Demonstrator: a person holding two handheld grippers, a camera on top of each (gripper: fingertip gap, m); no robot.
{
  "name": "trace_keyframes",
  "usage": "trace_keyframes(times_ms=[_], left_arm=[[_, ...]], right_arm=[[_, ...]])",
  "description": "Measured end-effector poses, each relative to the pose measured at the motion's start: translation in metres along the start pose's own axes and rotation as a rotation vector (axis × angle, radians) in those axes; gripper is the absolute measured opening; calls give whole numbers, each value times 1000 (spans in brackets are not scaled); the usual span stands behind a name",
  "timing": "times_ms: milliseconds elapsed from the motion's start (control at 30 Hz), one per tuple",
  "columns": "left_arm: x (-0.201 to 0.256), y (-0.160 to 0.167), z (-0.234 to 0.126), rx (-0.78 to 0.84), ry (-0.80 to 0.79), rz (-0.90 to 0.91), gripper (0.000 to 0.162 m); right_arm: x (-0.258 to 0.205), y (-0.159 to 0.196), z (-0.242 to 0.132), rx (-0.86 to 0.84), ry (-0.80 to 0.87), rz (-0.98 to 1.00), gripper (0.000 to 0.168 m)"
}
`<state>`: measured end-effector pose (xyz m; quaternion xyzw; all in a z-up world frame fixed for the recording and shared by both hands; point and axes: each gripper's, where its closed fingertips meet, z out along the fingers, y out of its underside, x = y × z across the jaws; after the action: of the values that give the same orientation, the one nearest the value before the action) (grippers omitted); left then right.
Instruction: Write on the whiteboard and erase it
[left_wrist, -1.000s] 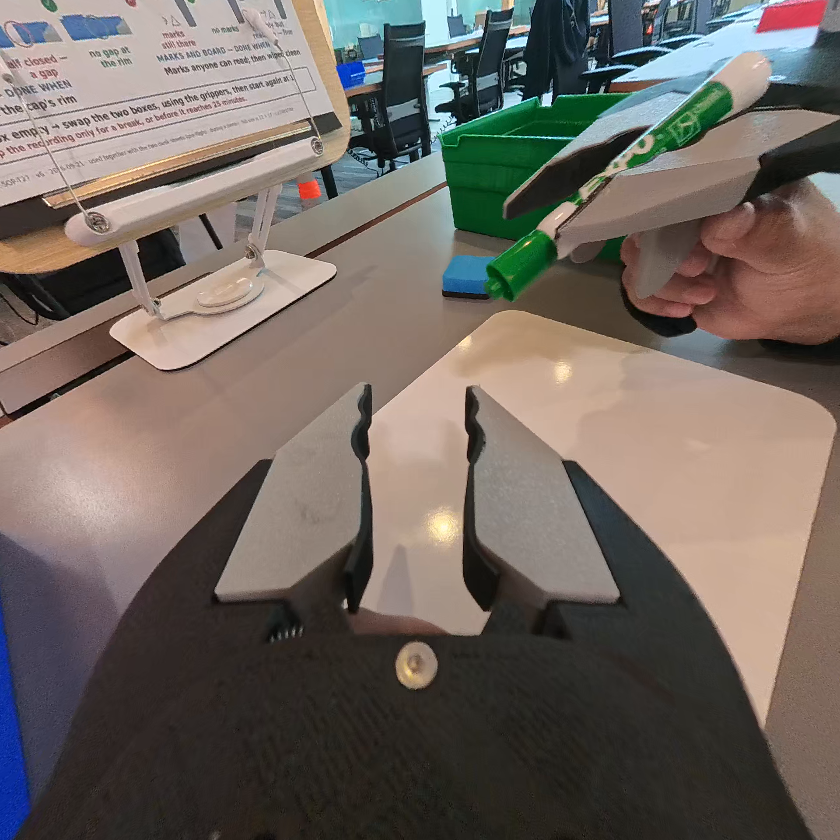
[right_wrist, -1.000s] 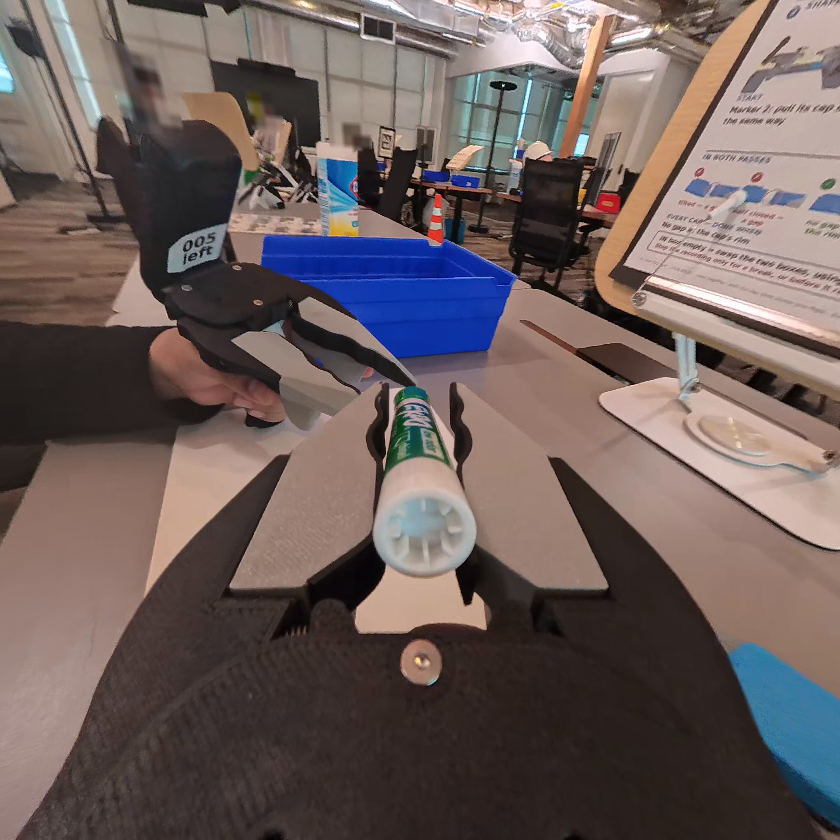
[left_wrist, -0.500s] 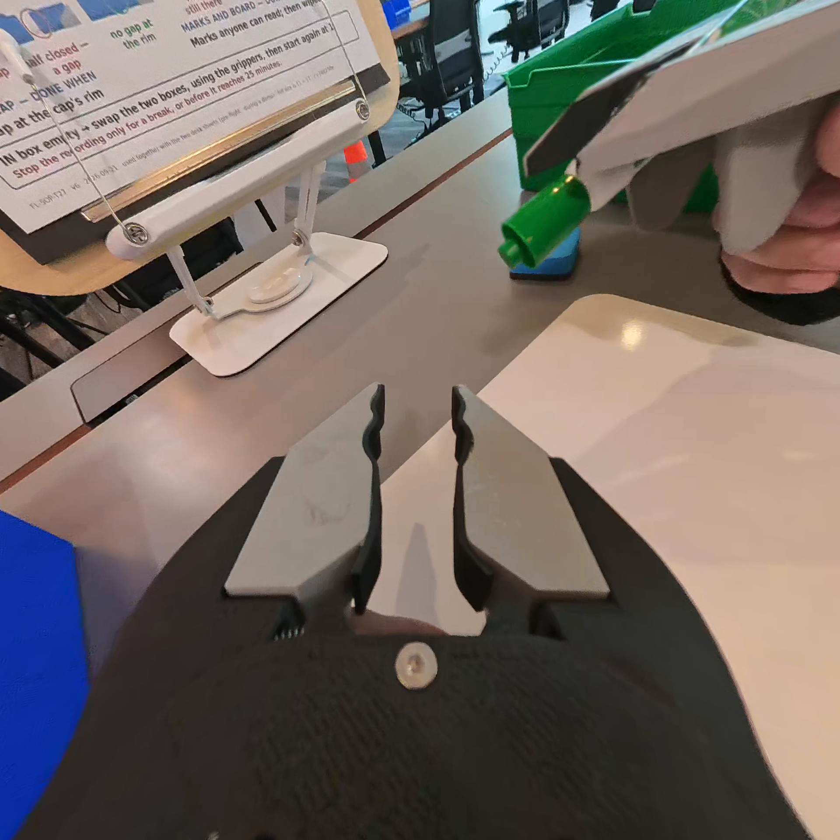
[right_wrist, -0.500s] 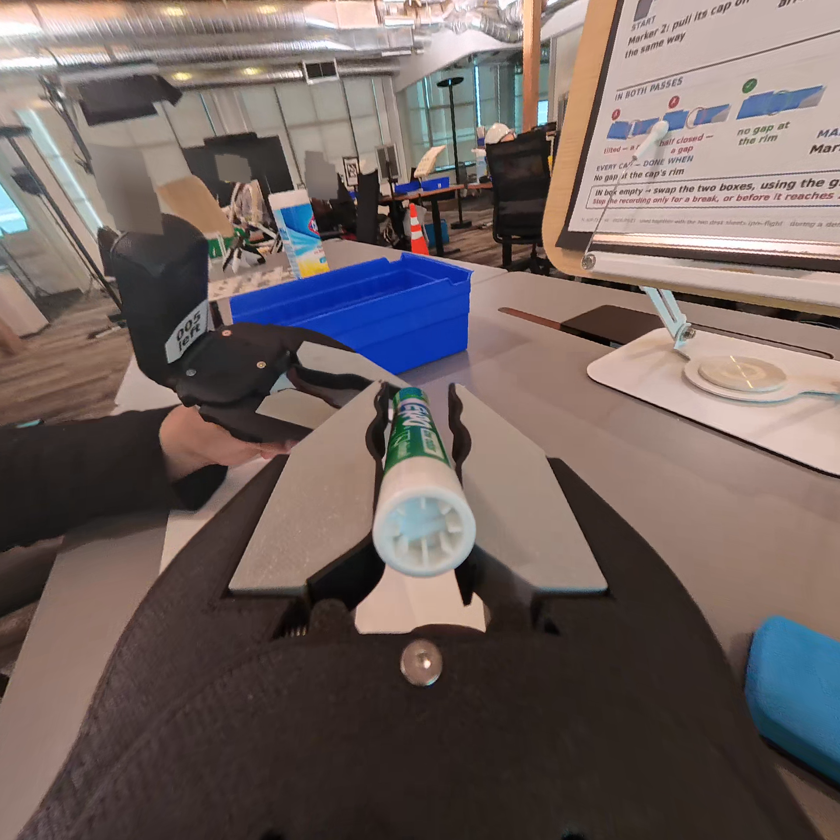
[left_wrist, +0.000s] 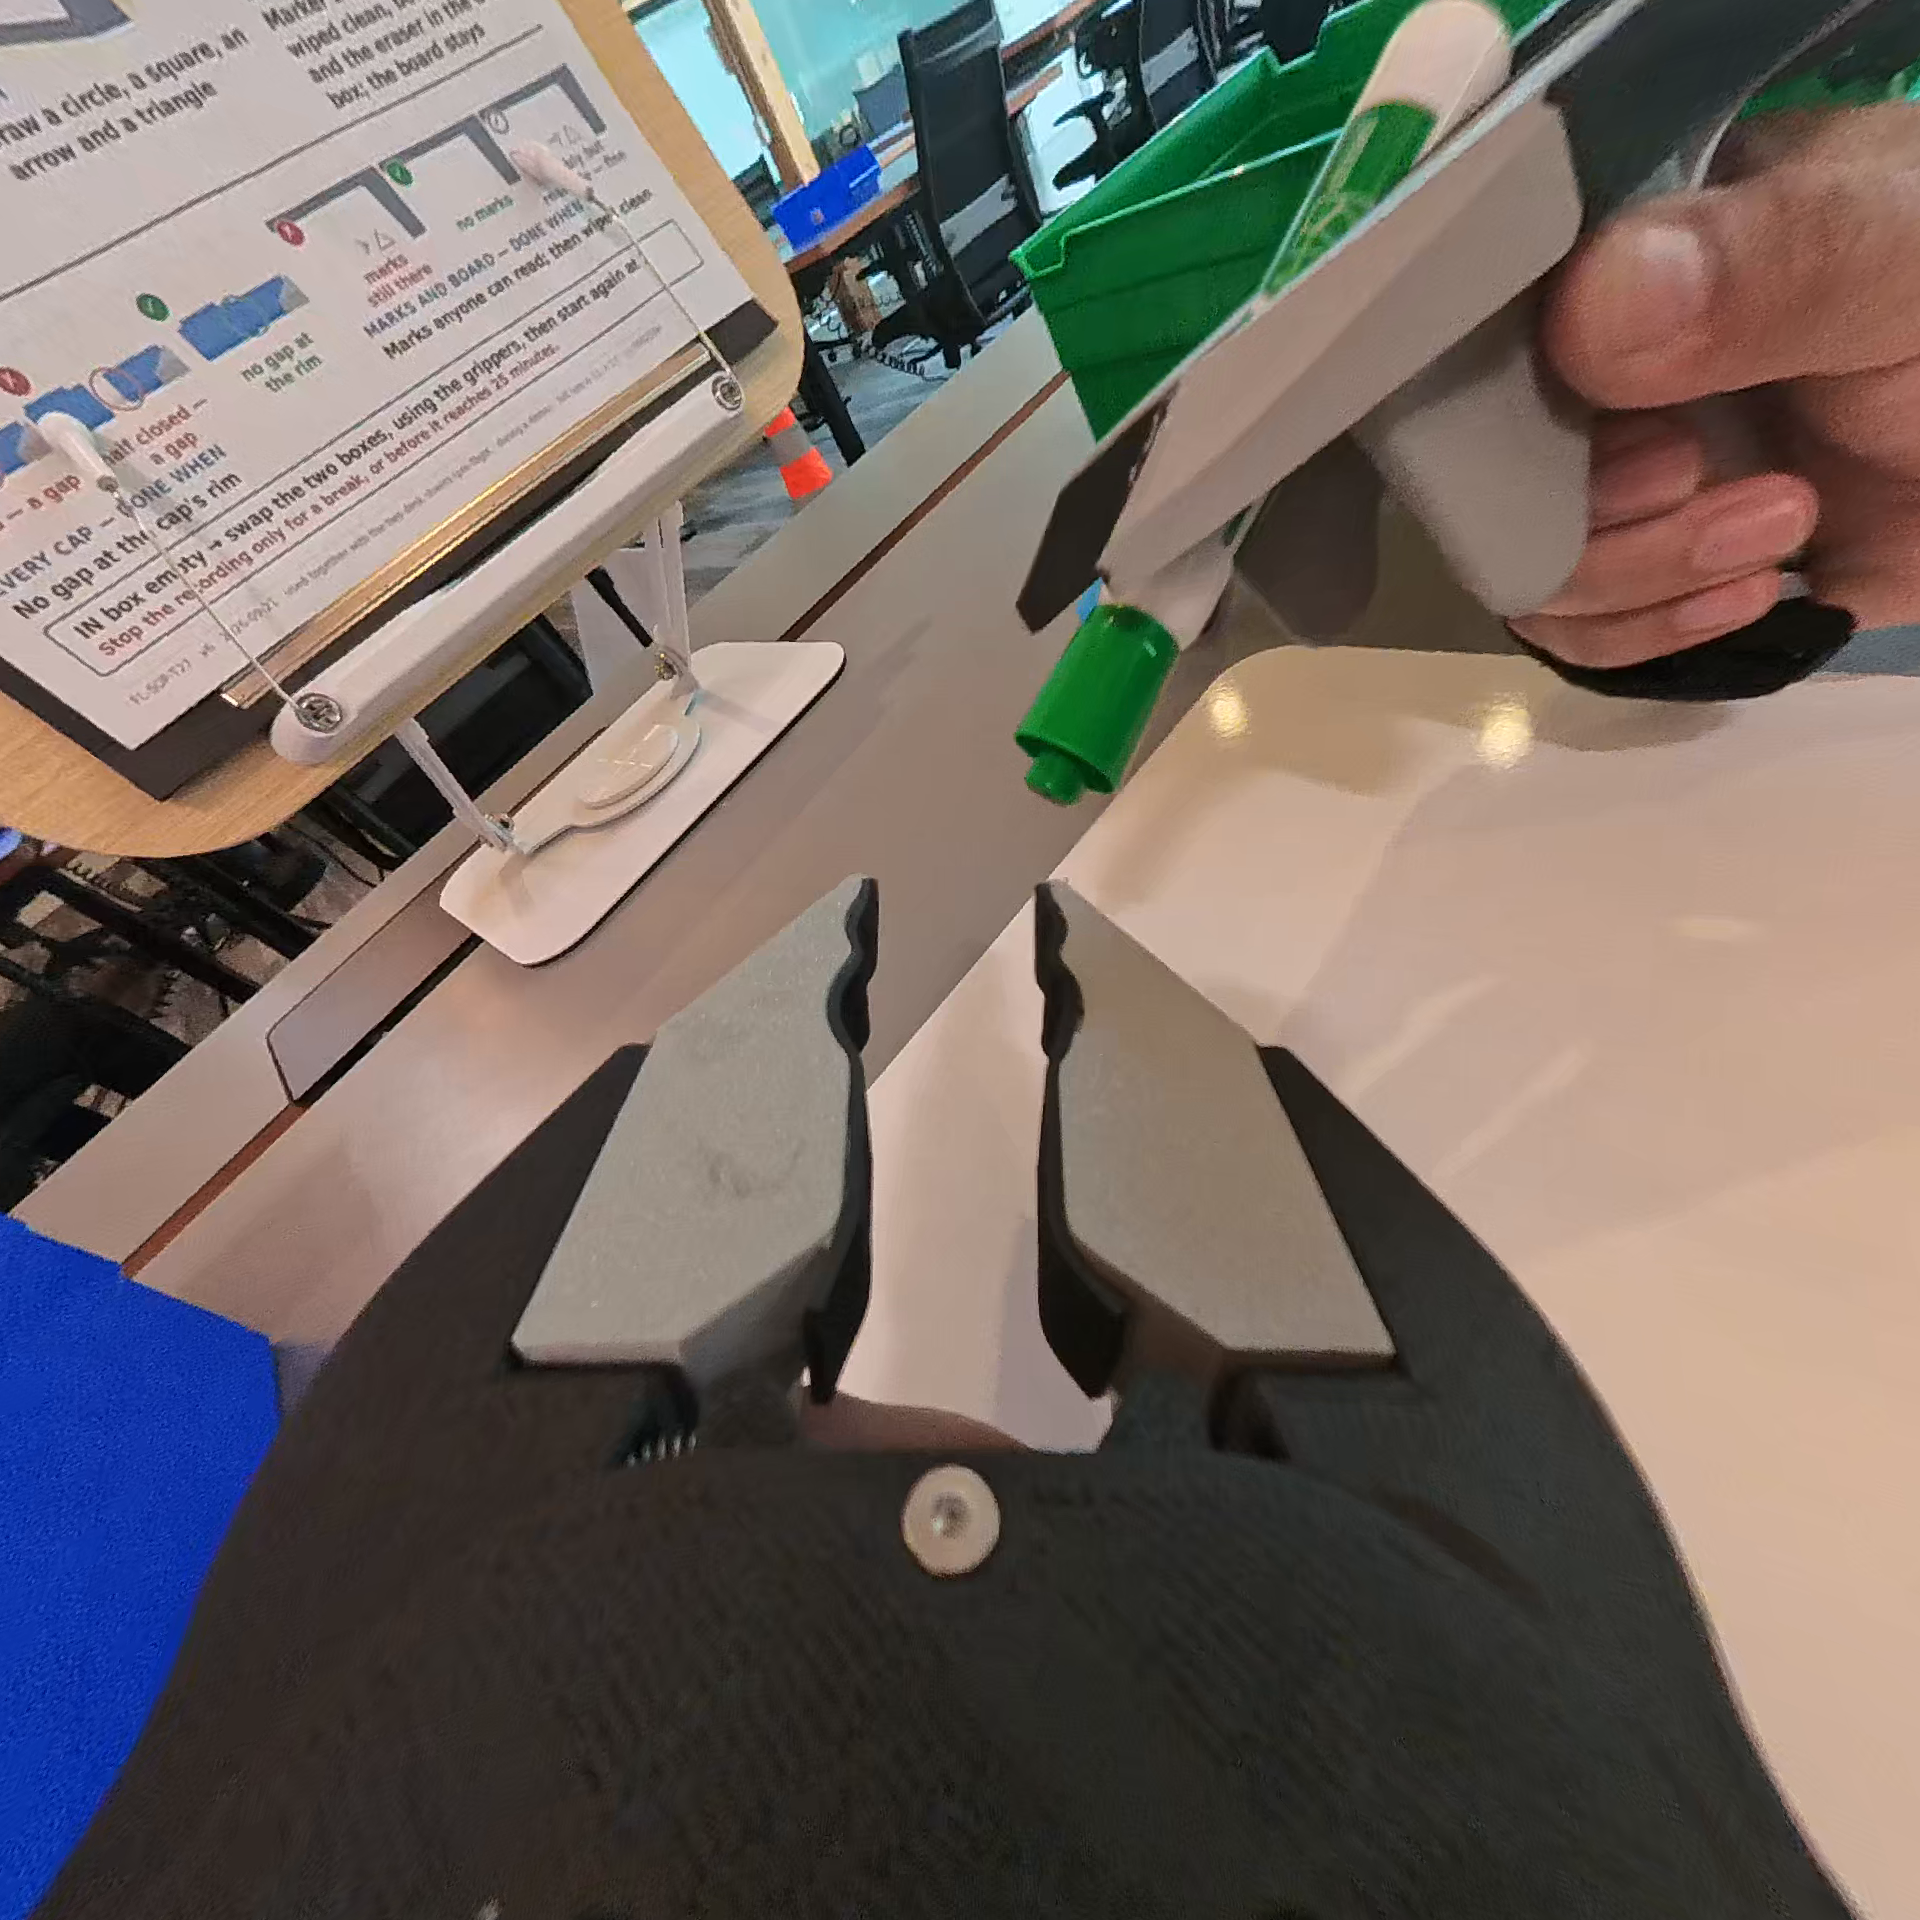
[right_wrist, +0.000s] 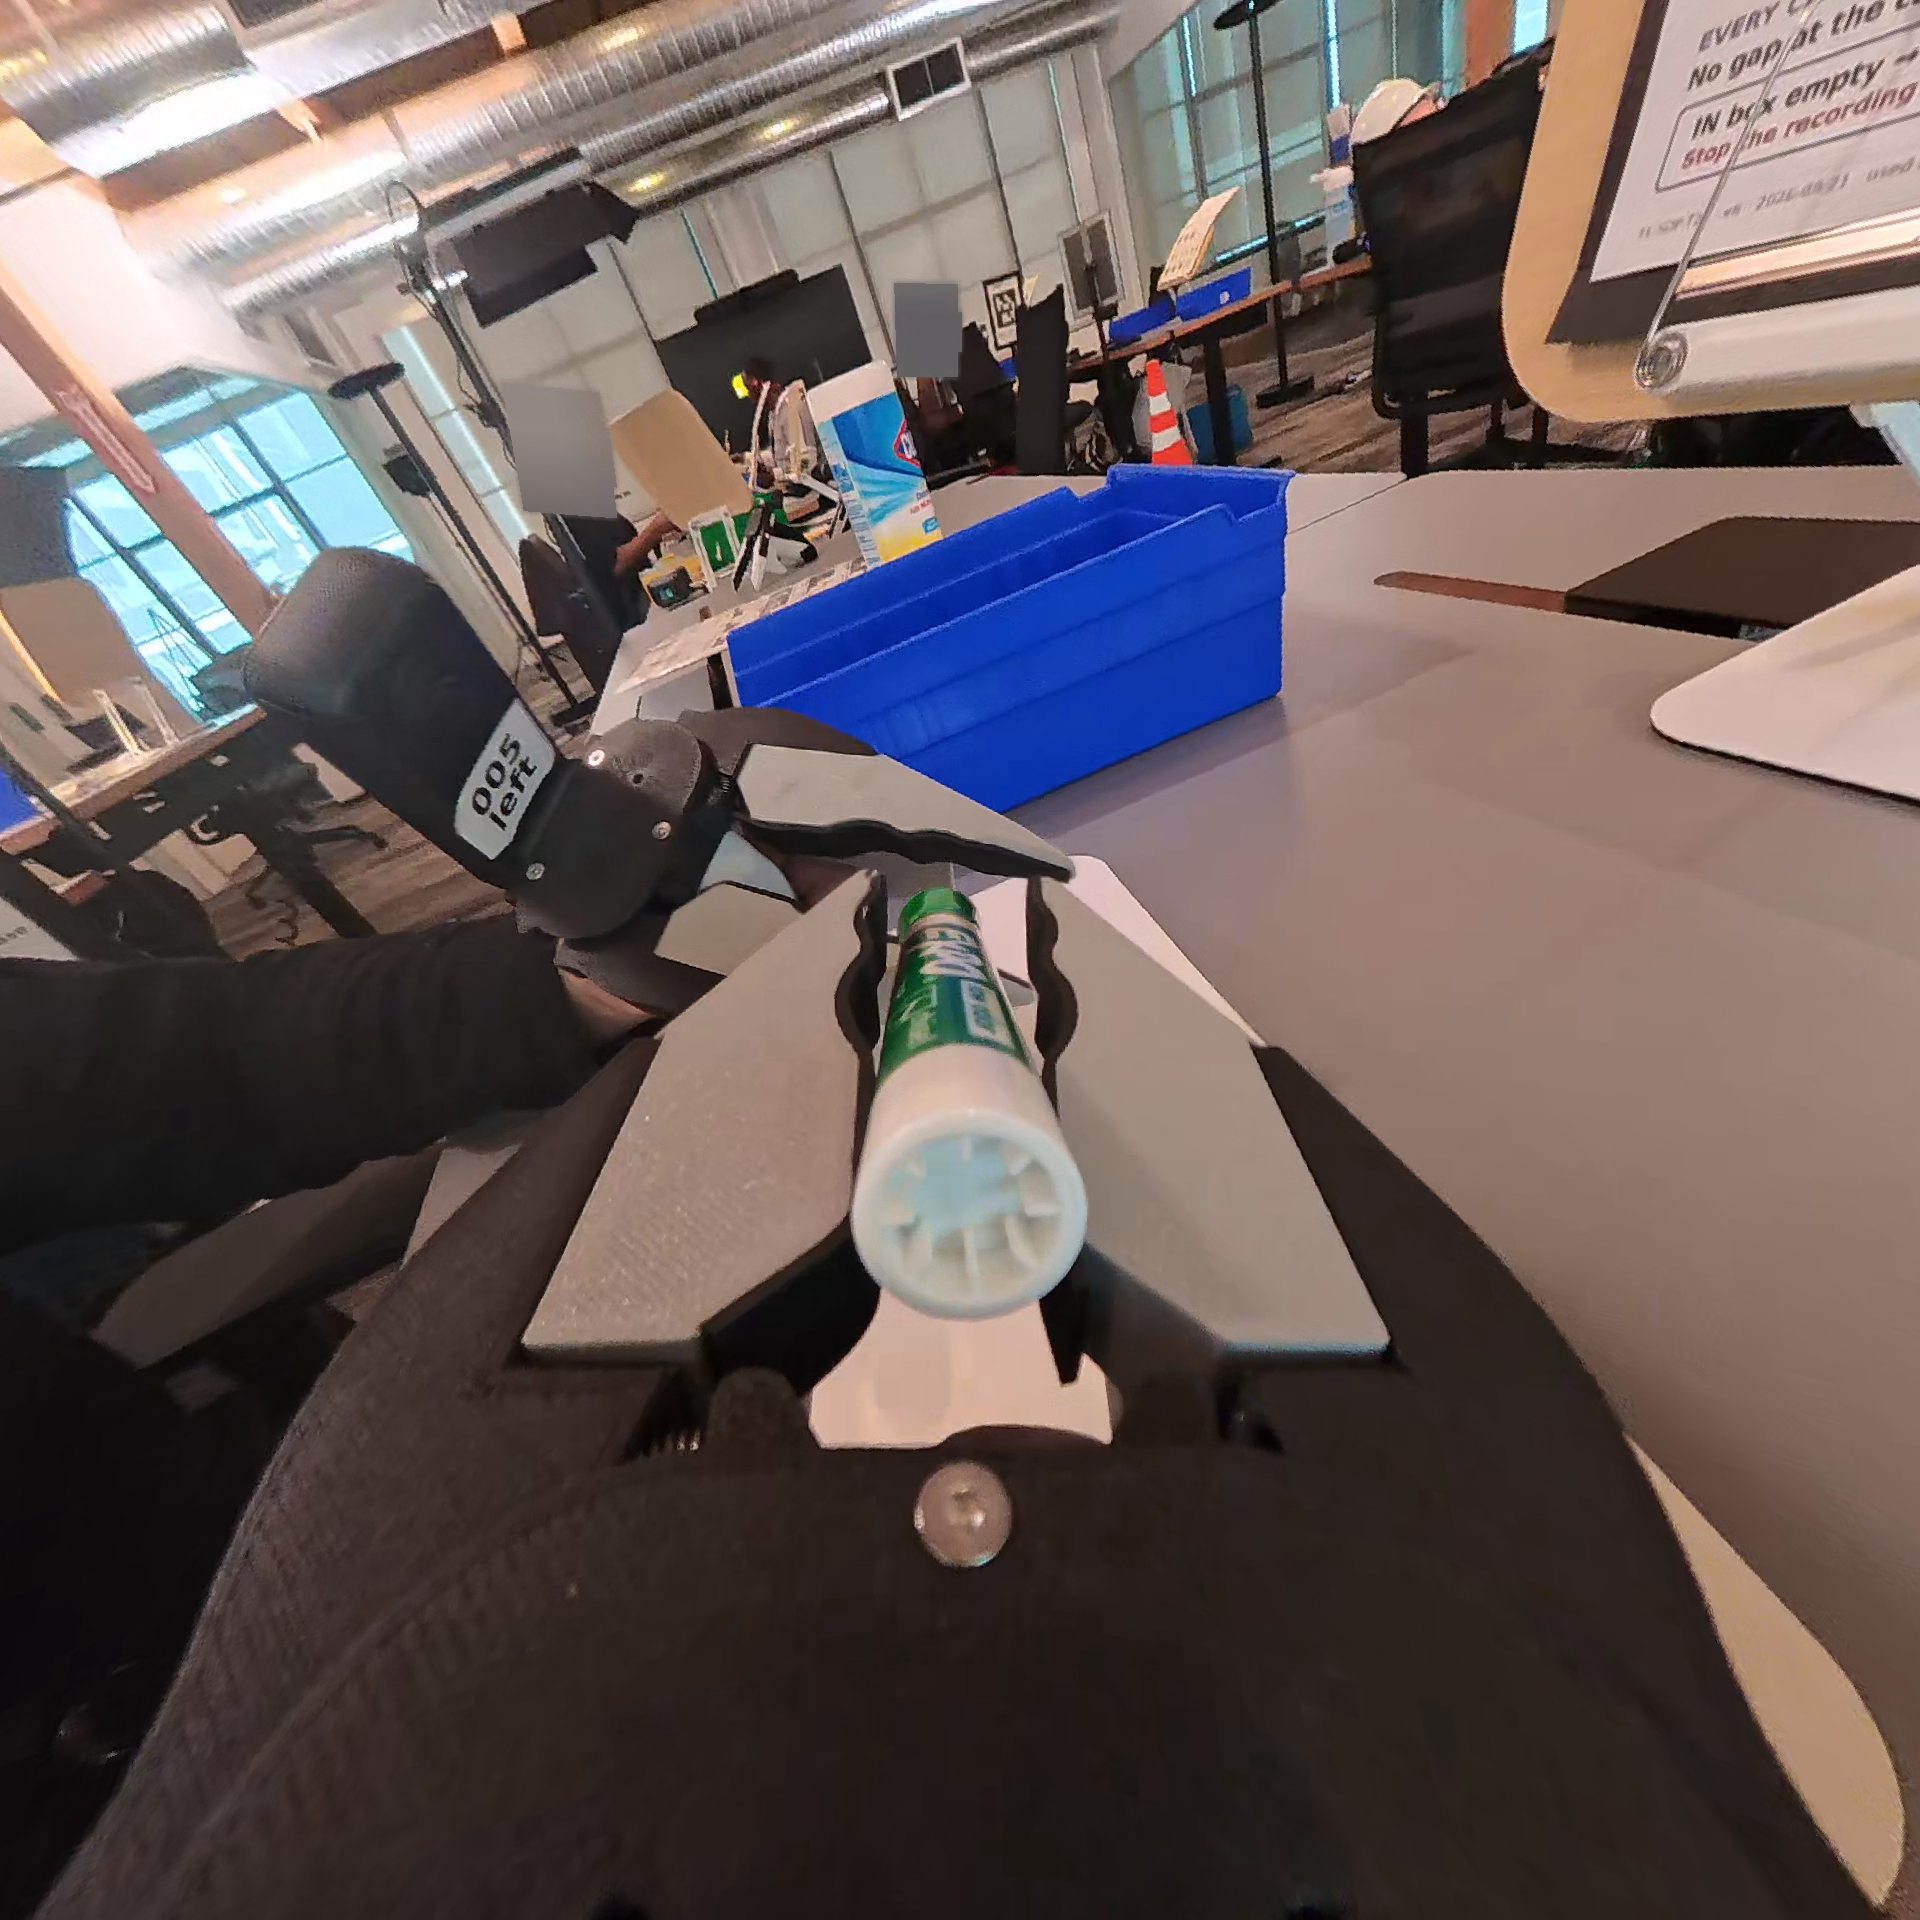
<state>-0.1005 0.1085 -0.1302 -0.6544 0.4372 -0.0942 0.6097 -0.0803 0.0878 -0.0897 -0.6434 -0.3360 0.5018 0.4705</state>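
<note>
The right gripper (right_wrist: 951, 925) squeezes a green-and-white marker pen (right_wrist: 951, 1049) with its green cap (left_wrist: 1096, 701) on. The left gripper (left_wrist: 956, 935) is a little open, holding nothing, close to that cap. The flat white whiteboard (left_wrist: 1507, 987) below looks clean, so writing and wiping are both still to do.

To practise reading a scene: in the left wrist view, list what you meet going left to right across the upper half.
Instruction sheet on its stand → orange cone → green marker cap → green bin → hand on the right gripper.

Green-capped white marker (left_wrist: 1101, 696) — blue bin (right_wrist: 1018, 644)
</note>
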Motion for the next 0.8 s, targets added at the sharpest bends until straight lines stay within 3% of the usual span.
trace_keyframes(times_ms=[333, 800], left_arm=[[-14, -7, -7, 72, 26, -204, 27], [-19, -4, -10, 68, 45, -273, 26]], right_arm=[[4, 1, -2, 20, -15, 26, 25], [5, 5, 0, 5, -19, 29, 25]])
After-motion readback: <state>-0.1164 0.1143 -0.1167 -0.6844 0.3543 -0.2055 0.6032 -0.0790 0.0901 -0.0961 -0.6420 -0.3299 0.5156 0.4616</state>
